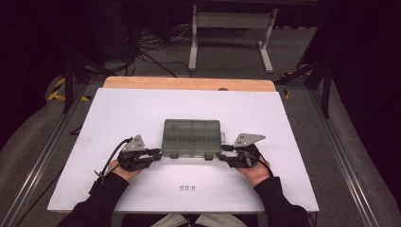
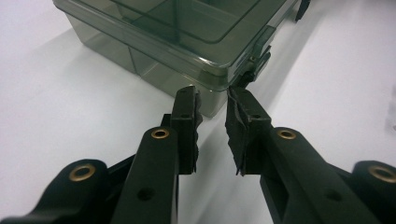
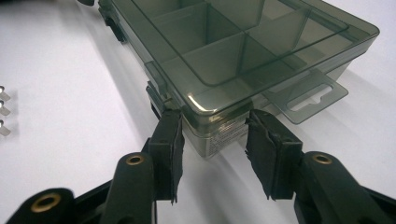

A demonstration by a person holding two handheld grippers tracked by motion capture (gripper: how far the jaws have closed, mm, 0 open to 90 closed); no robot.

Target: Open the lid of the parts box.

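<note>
White board (image 1: 142, 113) covers the table; nearest, three small metal bits (image 1: 187, 187); then left gripper (image 1: 158, 152) and right gripper (image 1: 222, 159), jaws parted, each at a near corner of the box (image 1: 191, 137); lid shut, latches seemingly untouched

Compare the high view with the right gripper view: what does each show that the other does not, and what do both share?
High view alone: both hands, the left gripper, the table's wooden far edge, the floor. Right gripper view alone: the organizer box's hang tab and a label at its near corner. Shared: the lidded, divided box, the right gripper open at its corner, three small metal pieces.
</note>
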